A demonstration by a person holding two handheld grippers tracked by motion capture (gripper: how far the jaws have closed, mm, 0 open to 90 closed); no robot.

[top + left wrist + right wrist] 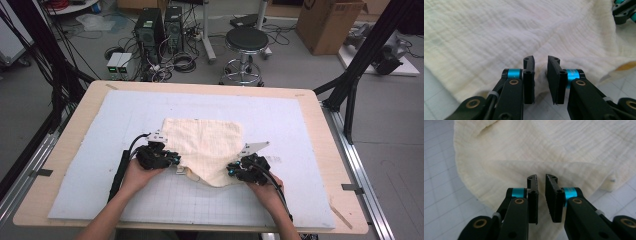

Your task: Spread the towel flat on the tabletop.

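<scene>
A cream cloth point(205, 145) of crinkled gauze lies rumpled near the middle of the pale grid mat point(300, 125) that covers the wooden table point(320, 105). Its far part spreads fairly flat, while its near edge is bunched and folded toward the person.

The left gripper point(172, 159) sits at the cloth's near left edge, held in the person's left hand point(137, 175). In the left gripper view its jaws stand a little apart, with a narrow gap between the pads, and a low ridge of the cloth point(499, 37) rises in that gap. Whether the pads already press the fabric I cannot tell. The other gripper shows at the top right corner of that view, over the cloth's far fold.

The right gripper point(234, 171) sits at the cloth's near right corner, held in the right hand point(267, 192). In the right gripper view its jaws are likewise slightly parted, and the cloth point(564, 150) lies under and ahead of them, its folded edge curving off to the left onto the mat point(441, 170).

Beyond the table stand a round stool point(246, 42) and a cardboard box point(327, 22) on the floor.
</scene>
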